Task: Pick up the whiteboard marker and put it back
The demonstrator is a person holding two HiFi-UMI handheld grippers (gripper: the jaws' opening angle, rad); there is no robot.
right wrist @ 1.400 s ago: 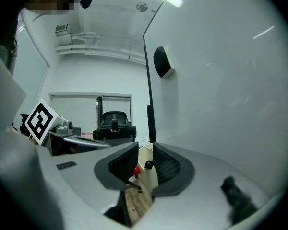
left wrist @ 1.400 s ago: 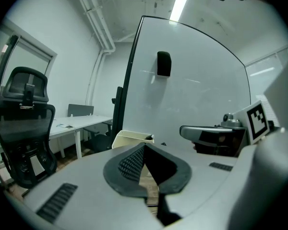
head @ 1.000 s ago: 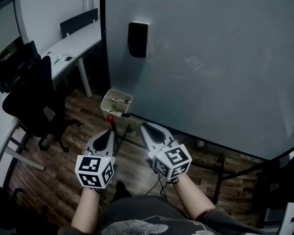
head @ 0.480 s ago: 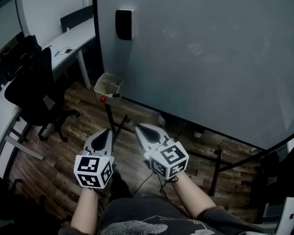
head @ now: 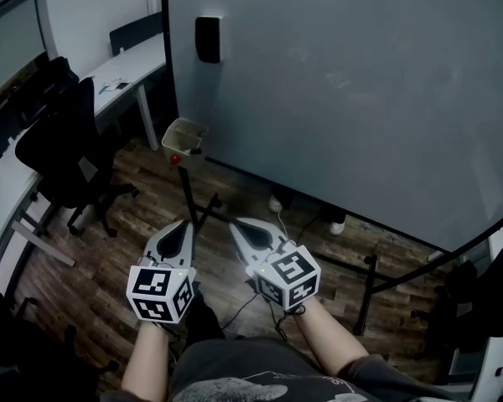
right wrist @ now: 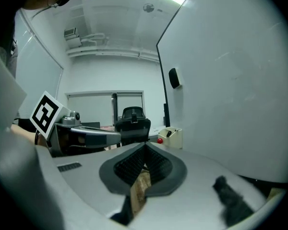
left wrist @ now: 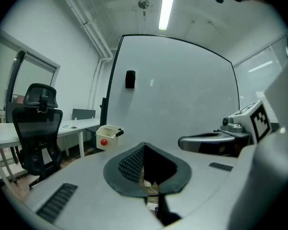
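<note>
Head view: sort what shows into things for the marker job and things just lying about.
For the job: cream holder box, the dark marker-like stick poking from it, whiteboard, left gripper and right gripper, both shut, empty.

Lying about: black block stuck on the board, office chair, desk.

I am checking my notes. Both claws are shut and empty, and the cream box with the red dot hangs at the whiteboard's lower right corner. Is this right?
No: the cream box hangs at the whiteboard's lower left corner, as the head view shows. The rest is right.
</note>
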